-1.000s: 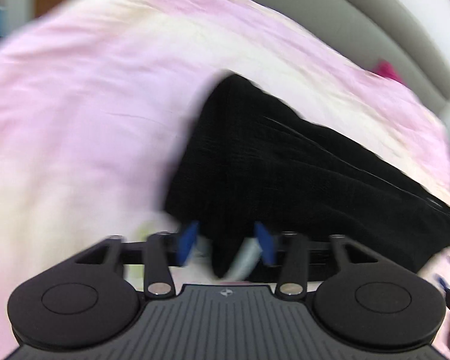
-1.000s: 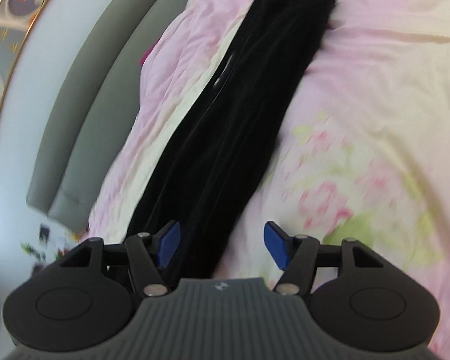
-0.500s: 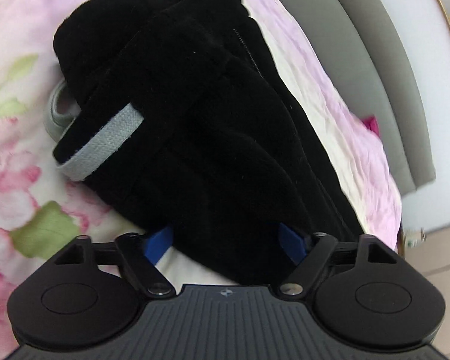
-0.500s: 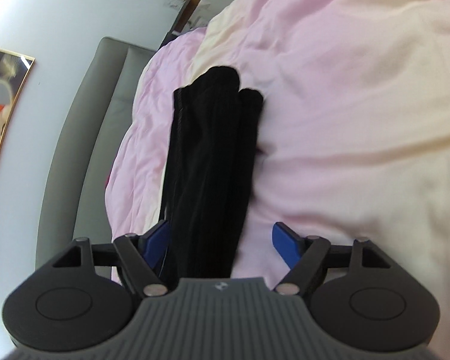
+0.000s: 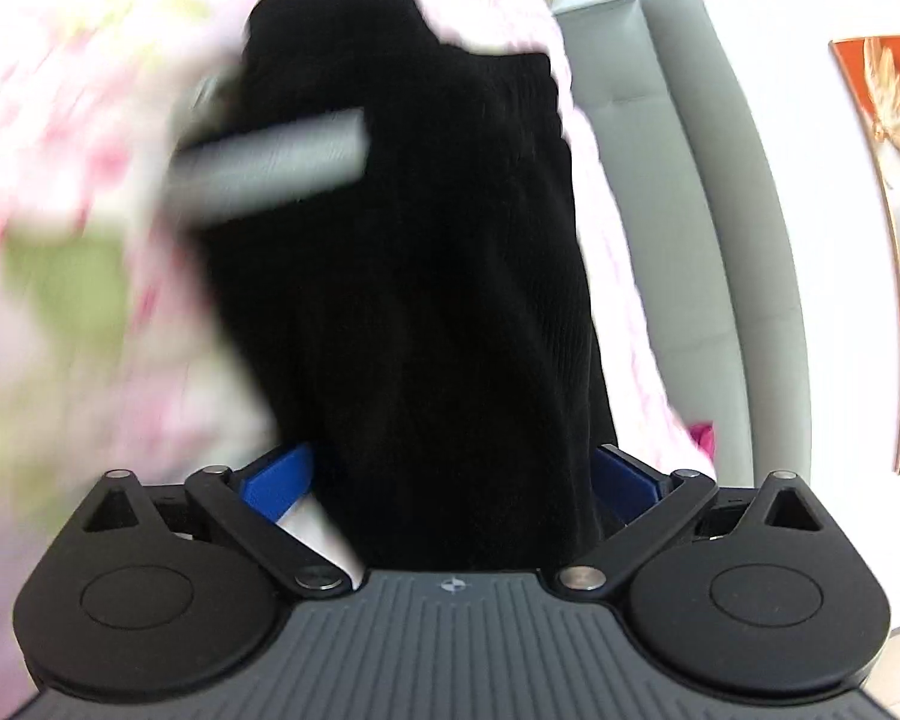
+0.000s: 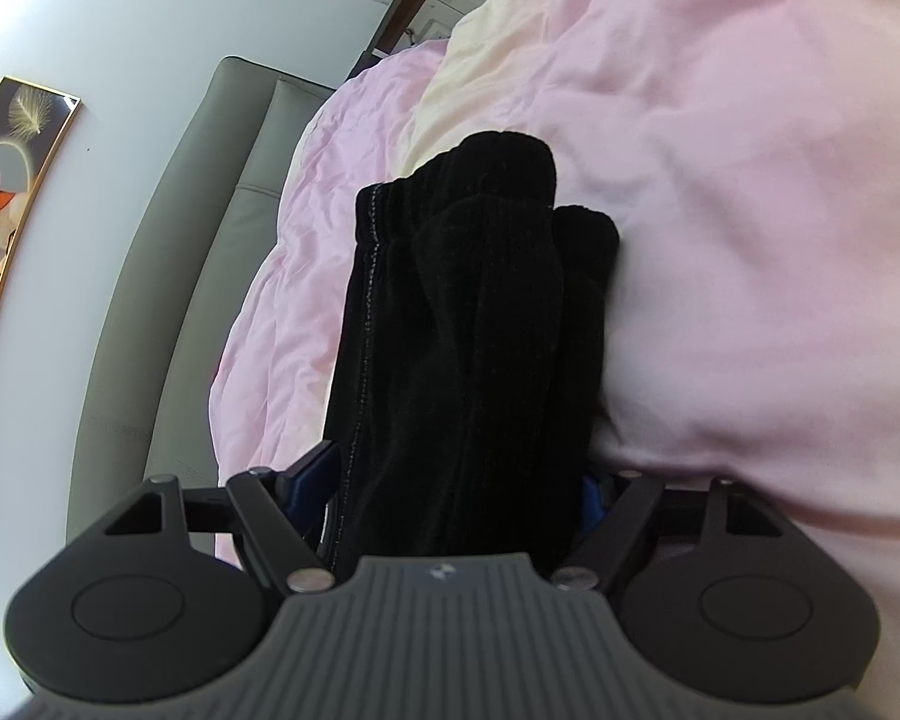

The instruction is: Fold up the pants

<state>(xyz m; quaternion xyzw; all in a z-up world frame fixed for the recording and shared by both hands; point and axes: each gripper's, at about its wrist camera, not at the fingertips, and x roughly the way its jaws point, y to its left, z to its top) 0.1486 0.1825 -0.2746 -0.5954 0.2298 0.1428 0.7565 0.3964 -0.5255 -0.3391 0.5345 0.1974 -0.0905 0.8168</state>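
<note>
The black ribbed pants [image 5: 414, 276] lie folded lengthwise on a pink floral bedspread [image 5: 60, 192]. A grey waistband strip [image 5: 270, 162] shows at their far left, blurred. My left gripper [image 5: 450, 480] is open, its blue fingers [image 5: 276, 474] straddling the cloth. In the right wrist view the pants [image 6: 468, 324] run away from me, their leg ends bunched at the far end. My right gripper [image 6: 456, 492] is open, with the cloth between its fingers [image 6: 315, 474].
A grey padded headboard [image 5: 690, 228] stands along the bed's edge; it also shows in the right wrist view [image 6: 168, 276]. Framed pictures [image 6: 0, 180] hang on the white wall. A raised pink duvet fold [image 6: 750, 210] lies right of the pants.
Both grippers have moved forward over the pants, so the cloth now sits deeper between their fingers. The left view has swung and is blurred by motion.
</note>
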